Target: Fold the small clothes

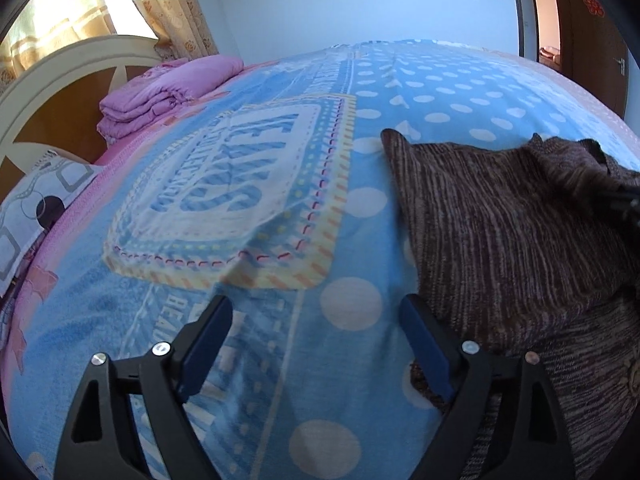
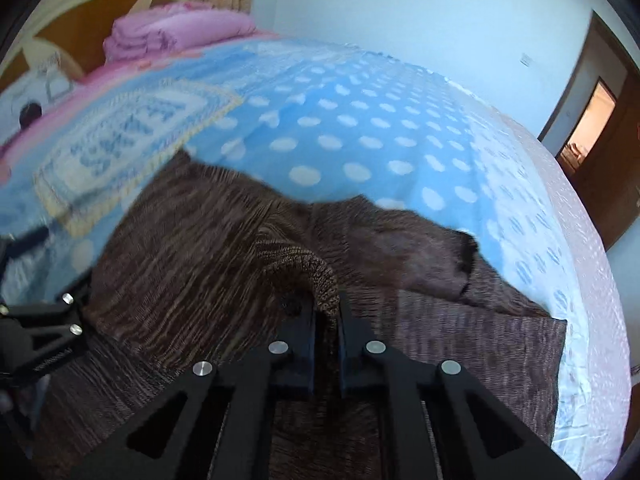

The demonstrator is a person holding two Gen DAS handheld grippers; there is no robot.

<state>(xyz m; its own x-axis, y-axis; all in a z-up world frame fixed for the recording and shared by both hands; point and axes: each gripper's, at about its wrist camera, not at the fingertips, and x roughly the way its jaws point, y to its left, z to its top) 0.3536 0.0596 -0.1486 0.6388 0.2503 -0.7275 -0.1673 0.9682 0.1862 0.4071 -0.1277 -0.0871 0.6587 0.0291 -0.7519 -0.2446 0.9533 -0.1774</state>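
A brown striped knit garment (image 1: pixel 500 224) lies on the blue dotted bedspread (image 1: pixel 400 80), its upper part folded over. My left gripper (image 1: pixel 316 308) hangs open over the bedspread just left of the garment's edge, nothing between its fingers. In the right wrist view the same garment (image 2: pixel 192 248) fills the lower half. My right gripper (image 2: pixel 325 312) is shut on a raised fold of the knit, which bulges up between the pads. The left gripper (image 2: pixel 44 320) shows at that view's left edge, beside the cloth.
A folded pink quilt (image 1: pixel 160 92) and a patterned pillow (image 1: pixel 36 208) lie by the headboard (image 1: pixel 60 76) at the far left. A brown door (image 1: pixel 592 44) stands open at the far right. The bed's right edge (image 2: pixel 592 280) runs close to the garment.
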